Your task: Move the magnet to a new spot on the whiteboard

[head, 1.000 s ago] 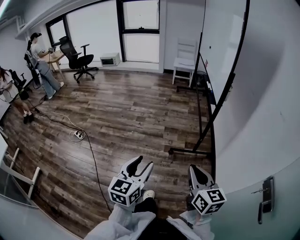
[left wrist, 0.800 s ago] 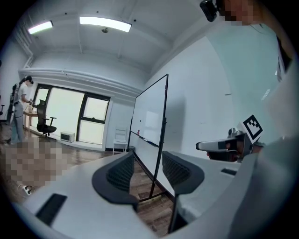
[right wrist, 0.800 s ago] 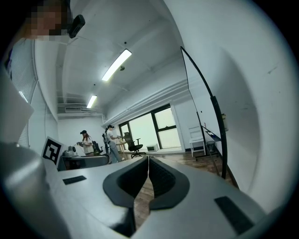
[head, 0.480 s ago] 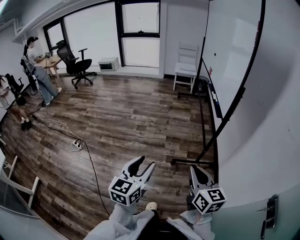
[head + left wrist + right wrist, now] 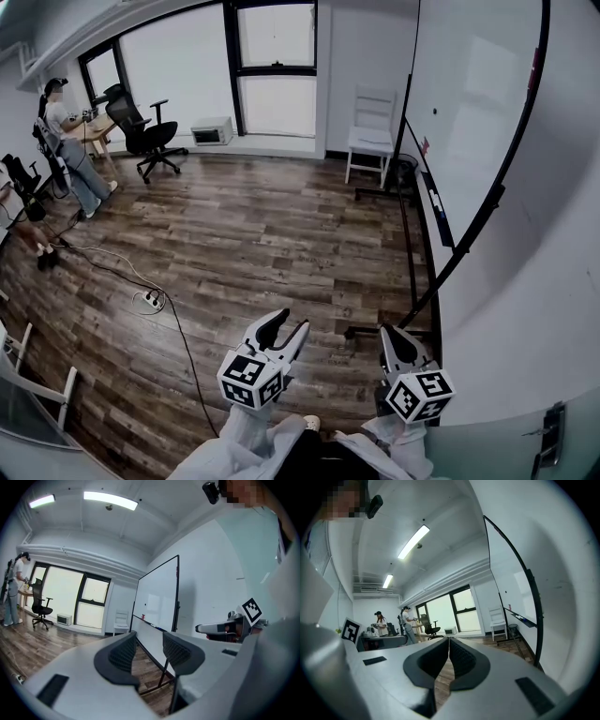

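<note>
Right hand-held gripper (image 5: 392,339), empty, well apart from magnet (image 5: 433,112) on whiteboard (image 5: 473,84)

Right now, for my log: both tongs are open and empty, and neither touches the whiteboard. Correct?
Only the left tongs are open. The right gripper view shows the right tongs shut, jaws together, on nothing. Both are empty and neither touches the whiteboard.

Small dark magnet (image 5: 434,112) — on the upright whiteboard (image 5: 478,94)
</note>
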`<state>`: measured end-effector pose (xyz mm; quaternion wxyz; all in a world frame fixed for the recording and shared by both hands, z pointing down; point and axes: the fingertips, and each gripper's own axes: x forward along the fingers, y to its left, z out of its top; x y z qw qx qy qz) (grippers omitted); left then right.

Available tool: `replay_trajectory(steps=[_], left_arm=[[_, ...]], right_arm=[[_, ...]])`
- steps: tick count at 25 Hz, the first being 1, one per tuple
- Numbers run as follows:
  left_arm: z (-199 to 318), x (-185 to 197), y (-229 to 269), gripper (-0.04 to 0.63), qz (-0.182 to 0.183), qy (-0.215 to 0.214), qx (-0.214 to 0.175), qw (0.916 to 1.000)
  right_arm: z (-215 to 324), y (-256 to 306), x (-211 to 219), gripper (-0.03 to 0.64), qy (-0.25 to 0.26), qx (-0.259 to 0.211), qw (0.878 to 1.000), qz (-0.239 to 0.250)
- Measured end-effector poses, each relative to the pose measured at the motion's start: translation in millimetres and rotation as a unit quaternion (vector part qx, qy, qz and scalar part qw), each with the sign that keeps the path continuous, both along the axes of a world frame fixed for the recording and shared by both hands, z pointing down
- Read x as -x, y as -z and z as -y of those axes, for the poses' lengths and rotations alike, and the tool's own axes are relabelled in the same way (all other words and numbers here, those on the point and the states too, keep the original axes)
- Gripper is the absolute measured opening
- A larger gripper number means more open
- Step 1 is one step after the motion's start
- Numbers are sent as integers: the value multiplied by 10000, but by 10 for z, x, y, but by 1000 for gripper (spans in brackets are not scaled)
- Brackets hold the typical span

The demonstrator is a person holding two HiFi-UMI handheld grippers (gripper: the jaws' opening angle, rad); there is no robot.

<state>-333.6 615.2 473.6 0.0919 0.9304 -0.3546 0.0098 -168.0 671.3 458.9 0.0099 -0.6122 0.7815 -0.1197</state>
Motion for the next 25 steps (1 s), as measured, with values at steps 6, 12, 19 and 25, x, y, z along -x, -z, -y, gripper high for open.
replay_trajectory(steps=[6, 12, 19, 25], left_arm=[[148, 64, -79, 184, 35, 24, 25, 10000], [188, 148, -149, 184, -3, 92, 132, 9999], [194, 252, -287, 184, -14, 234, 335, 9992], [304, 256, -334, 184, 1, 320, 350, 9989]], right_arm=[[156, -62, 65, 29, 26, 49, 10000, 2], [221, -149, 116, 29, 57, 166, 9998, 61], [268, -208, 151, 29, 128, 285, 9993, 218], [422, -274, 142, 29, 201, 317, 9989, 279]])
